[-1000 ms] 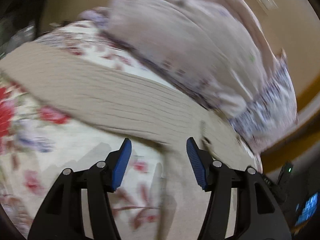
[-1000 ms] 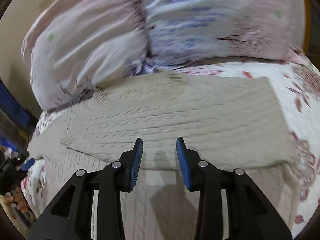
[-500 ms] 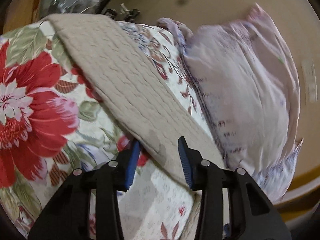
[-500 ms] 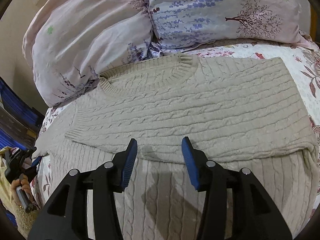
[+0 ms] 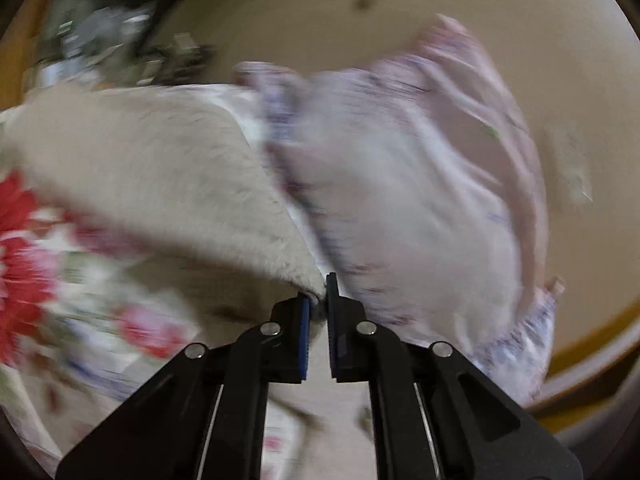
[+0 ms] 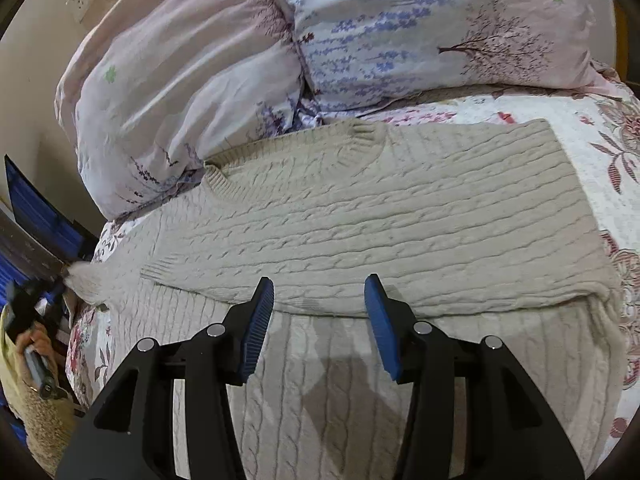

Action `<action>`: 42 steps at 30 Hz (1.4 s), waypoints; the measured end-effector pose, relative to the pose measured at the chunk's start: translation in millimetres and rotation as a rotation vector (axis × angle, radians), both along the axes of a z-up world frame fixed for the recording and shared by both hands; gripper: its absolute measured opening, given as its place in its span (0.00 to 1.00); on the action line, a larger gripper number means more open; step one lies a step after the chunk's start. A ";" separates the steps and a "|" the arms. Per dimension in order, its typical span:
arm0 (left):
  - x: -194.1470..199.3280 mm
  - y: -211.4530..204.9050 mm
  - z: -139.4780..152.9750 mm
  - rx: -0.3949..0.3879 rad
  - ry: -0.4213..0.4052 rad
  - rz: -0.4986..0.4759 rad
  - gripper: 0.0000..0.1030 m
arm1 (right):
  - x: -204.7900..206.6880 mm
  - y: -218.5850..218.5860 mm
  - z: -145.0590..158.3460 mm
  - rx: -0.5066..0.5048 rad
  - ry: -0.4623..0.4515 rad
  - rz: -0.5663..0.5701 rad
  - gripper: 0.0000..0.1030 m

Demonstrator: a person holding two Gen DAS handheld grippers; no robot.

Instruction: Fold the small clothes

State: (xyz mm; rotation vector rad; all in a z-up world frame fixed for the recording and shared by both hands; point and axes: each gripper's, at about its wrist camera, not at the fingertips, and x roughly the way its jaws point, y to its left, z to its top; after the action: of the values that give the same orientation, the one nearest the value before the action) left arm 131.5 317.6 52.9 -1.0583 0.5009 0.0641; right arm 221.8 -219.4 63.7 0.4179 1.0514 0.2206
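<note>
A beige cable-knit sweater (image 6: 400,208) lies flat on the bed, one sleeve folded across its body, neckline toward the pillows. My right gripper (image 6: 320,284) hovers open just above the folded sleeve's lower edge; nothing is between its blue pads. At the far left of the right wrist view, my left gripper (image 6: 60,280) pinches the end of the other sleeve, pulled out sideways and raised off the bed. The left wrist view is blurred: my left gripper (image 5: 318,296) is shut on a tip of the beige sweater (image 5: 152,184), which stretches away to the left.
Two pale floral pillows (image 6: 180,92) (image 6: 440,32) crowd the head of the bed just beyond the sweater. A floral quilt (image 6: 608,152) covers the bed. A person's hand (image 6: 34,340) holds the left tool at the bed's left edge, near dark furniture (image 6: 36,248).
My left gripper closed onto the sweater's sleeve end and swung up and sideways with it. My right gripper opened wider and shifted slightly over the sweater.
</note>
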 end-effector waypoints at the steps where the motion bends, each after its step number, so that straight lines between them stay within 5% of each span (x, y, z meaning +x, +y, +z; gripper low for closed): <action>1: 3.3 -10.5 7.5 0.016 -0.023 -0.024 0.06 | -0.5 -2.0 0.1 0.003 -0.001 -0.004 0.48; 5: 28.5 -80.5 37.2 0.080 -0.140 -0.193 0.06 | -6.9 -14.8 0.7 0.014 -0.006 -0.033 0.48; 9: 49.1 -157.6 34.3 0.098 -0.186 -0.373 0.06 | -12.7 -25.3 -1.7 0.018 -0.003 -0.051 0.48; 17: 66.4 -245.5 -33.1 0.061 -0.042 -0.550 0.07 | -16.0 -36.1 -10.7 0.014 0.021 -0.073 0.48; 20: 65.0 -243.8 -43.8 0.022 -0.001 -0.547 0.10 | -16.1 -35.4 -11.0 0.020 0.022 -0.070 0.48; 23: 59.2 -226.3 -48.9 -0.029 0.031 -0.482 0.32 | -15.6 -33.5 -10.7 0.027 0.020 -0.062 0.48; 29: 48.3 -184.9 -60.2 -0.110 0.074 -0.376 0.36 | -13.1 -17.1 -2.9 0.030 -0.016 -0.001 0.48; 37: 22.4 -137.8 -64.9 -0.158 0.093 -0.297 0.47 | -13.3 93.0 50.1 -0.071 -0.271 0.415 0.48; 42: 17.9 -122.1 -63.4 -0.111 0.117 -0.262 0.48 | -9.0 180.0 45.2 -0.263 -0.370 0.648 0.48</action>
State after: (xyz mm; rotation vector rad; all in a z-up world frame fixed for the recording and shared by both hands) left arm 149.4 195.5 -10.5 -1.0935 0.7523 -0.1354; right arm 212.8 -39.4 108.8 -0.2115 0.8059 0.6997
